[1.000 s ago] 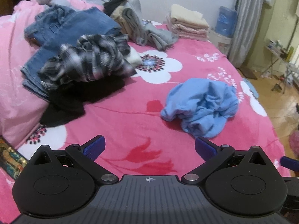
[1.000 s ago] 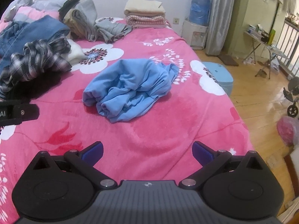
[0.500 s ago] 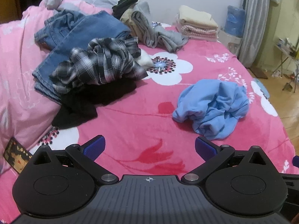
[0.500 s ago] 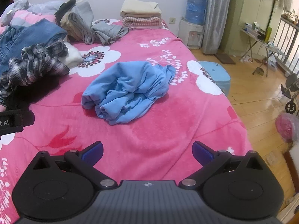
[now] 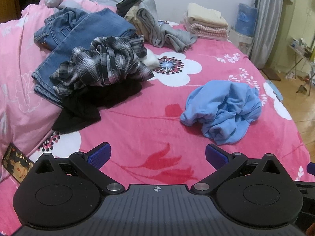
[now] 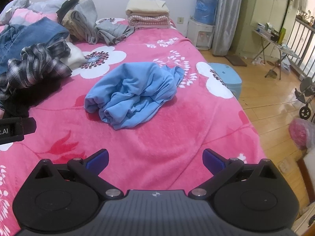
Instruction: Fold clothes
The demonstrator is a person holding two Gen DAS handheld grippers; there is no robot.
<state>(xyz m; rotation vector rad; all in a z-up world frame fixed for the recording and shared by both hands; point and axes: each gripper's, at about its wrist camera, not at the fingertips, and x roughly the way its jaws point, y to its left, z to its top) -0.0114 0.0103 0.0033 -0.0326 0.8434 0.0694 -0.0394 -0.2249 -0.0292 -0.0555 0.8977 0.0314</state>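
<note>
Crumpled blue shirt (image 6: 133,93) lies in a loose heap near the middle of the bed, on the pink floral blanket (image 6: 177,129), apart from the other clothes. Both grippers hover over the blanket short of it, touching nothing: the left gripper (image 5: 157,154) has its blue-padded fingers (image 5: 98,154) spread wide and empty, and the right gripper (image 6: 155,158) likewise has its fingers (image 6: 98,160) wide apart with nothing between them. At the left edge of the right wrist view the other gripper's black body carries white lettering of which only "t.AI" reads. Left of the shirt a plaid shirt (image 5: 102,66) sits on a black garment (image 5: 94,102) and blue jeans (image 5: 78,33). Further back lie grey clothes (image 5: 161,31) and a folded stack of towels (image 6: 147,12) by the white wall. Beyond the bed stand a grey curtain (image 6: 226,15), a water dispenser (image 6: 202,25), a light blue stool (image 6: 226,76) and a wooden floor (image 6: 271,102).
</note>
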